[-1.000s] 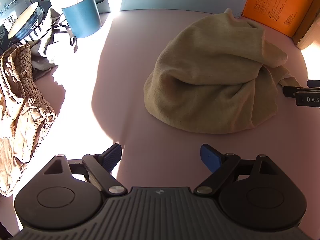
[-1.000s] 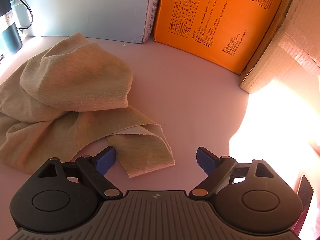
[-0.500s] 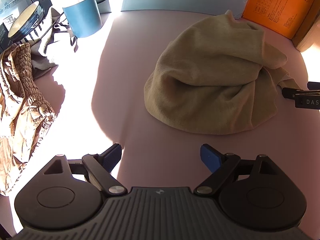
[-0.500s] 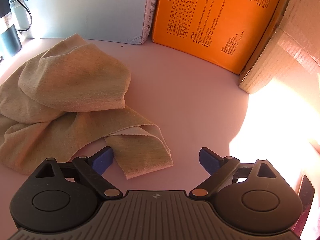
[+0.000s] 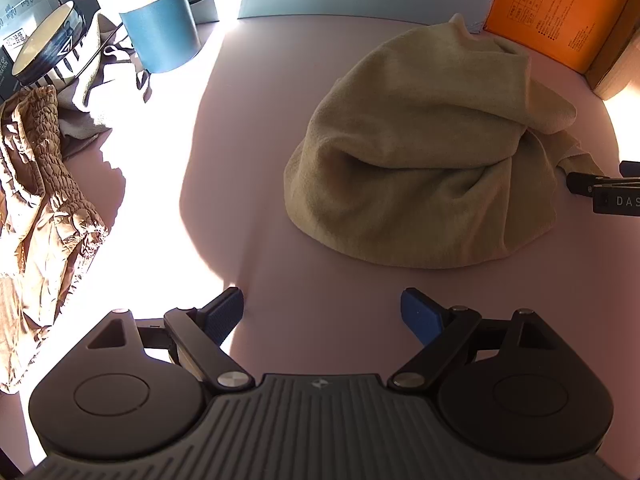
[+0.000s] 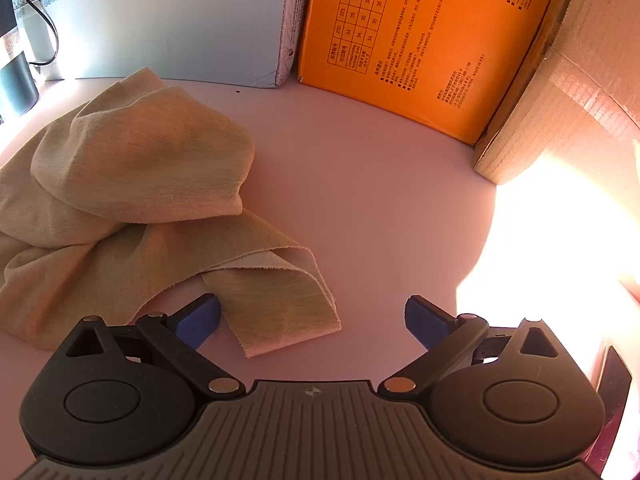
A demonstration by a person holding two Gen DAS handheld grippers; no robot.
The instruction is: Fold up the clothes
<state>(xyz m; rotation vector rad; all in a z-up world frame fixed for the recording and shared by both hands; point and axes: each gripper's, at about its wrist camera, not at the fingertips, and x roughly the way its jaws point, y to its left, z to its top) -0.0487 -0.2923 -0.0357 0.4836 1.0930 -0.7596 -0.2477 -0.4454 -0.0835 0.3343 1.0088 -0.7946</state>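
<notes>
A beige garment is seen heaped on the pink surface, at about one o'clock in the left wrist view and at ten o'clock in the right wrist view. It is bunched rather than flat, so no fold is judged to be made yet.

The left hand-held gripper is held spread above bare surface, well short of the cloth's near edge, with nothing between its pads; it is probably kept clear until a corner is chosen. The right hand-held gripper is also spread, and its jaws have just been opening wider. A loose flap of the garment lies between them, just beside the left pad, but is not pinched; the wider spread is judged to suit taking that flap.

Only the left view shows a brown quilted garment at nine o'clock, a blue cup and a bowl at eleven. Only the right view shows the flap's raw edge, the orange box and a cardboard box at one o'clock.
</notes>
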